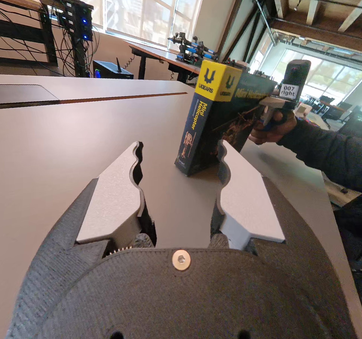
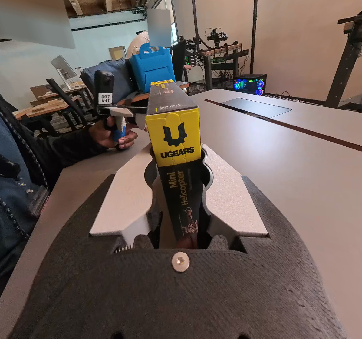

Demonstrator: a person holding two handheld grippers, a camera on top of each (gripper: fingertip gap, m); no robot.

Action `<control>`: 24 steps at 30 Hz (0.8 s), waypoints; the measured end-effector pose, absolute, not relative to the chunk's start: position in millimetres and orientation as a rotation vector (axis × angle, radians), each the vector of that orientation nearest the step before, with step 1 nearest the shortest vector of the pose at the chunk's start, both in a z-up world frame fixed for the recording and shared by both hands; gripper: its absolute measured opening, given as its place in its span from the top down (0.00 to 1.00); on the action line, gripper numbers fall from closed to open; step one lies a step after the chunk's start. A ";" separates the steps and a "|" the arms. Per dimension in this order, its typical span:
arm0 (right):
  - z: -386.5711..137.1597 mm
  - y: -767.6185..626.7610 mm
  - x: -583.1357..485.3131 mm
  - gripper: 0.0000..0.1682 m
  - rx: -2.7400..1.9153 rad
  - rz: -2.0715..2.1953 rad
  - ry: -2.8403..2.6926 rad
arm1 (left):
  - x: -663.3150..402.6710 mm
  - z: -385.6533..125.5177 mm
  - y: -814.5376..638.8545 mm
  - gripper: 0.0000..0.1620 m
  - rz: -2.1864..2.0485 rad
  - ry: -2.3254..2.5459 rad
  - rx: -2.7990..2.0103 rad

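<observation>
2 grippers are sharing 1 dark box with a yellow end: the right gripper is clamping it on edge on the grey table, while the left gripper is hovering just beside it, fingers spread apart and gripping nothing.

the box is looking like printed card, its dark faces faintly glossy, its yellow end matt. the right gripper is showing pale matt plastic fingers with a fine grainy finish on a rough, ridged black plastic body; the left gripper is looking alike. a shiny metal screw is glinting. the table is appearing smooth, matt grey, wood showing at its edge.
</observation>
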State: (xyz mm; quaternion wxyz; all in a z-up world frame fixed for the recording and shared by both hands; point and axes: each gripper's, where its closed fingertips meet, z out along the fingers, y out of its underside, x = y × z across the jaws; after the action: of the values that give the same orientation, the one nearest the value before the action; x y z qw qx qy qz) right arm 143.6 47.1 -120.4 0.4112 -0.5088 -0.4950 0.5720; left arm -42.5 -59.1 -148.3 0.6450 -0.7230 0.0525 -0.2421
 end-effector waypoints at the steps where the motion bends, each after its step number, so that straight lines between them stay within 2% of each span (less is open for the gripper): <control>1: -120.2 48.1 143.2 0.76 -1.282 1.441 -1.244 | -39.8 -149.9 -58.8 0.51 -0.544 0.136 -1.657; 14: -116.4 43.0 135.1 0.77 -1.243 1.397 -1.276 | -26.7 -144.4 -62.1 0.52 -0.557 0.229 -1.635; 24: -87.0 2.9 97.7 0.77 -1.003 1.115 -1.634 | -17.5 -92.4 -67.8 0.51 -0.109 0.586 -1.539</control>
State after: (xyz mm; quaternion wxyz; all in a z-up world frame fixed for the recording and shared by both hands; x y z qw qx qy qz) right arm 97.7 2.9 -87.0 0.4456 -0.4048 -0.6594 0.4502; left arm -17.5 -67.8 -92.4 0.6783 -0.6851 0.2610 -0.0487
